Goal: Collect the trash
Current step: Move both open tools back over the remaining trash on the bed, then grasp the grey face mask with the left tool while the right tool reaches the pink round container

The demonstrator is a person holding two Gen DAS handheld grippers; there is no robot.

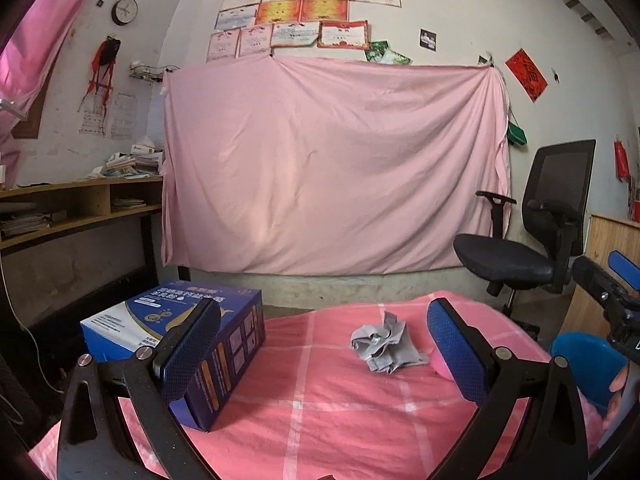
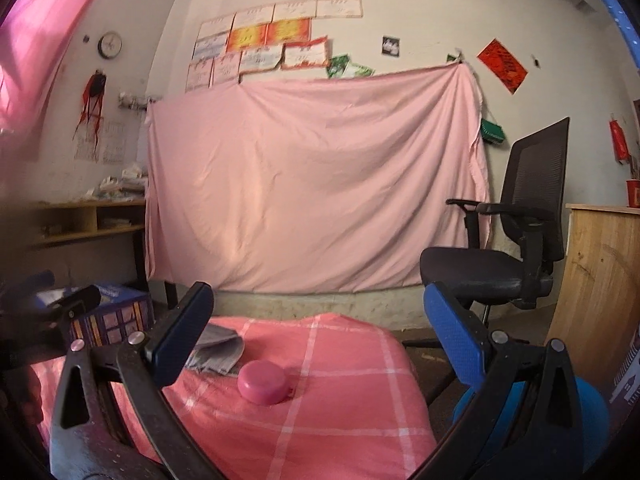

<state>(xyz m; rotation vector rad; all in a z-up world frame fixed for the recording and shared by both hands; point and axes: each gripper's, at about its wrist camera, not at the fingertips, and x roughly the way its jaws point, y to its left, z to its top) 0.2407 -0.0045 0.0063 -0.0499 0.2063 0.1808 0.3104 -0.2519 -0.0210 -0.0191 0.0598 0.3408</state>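
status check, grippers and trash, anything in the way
Left gripper open, right gripper open, both empty. Crumpled gray paper loose on pink bedspread. Pink lid beside it, blue box left.

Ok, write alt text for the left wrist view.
A crumpled grey paper lies on a pink checked cloth between the open left gripper fingers. A blue box stands left, a black office chair right.

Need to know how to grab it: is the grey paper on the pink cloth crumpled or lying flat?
Crumpled. The grey paper is bunched into a wad with raised folds and creases, resting on the pink checked cloth.
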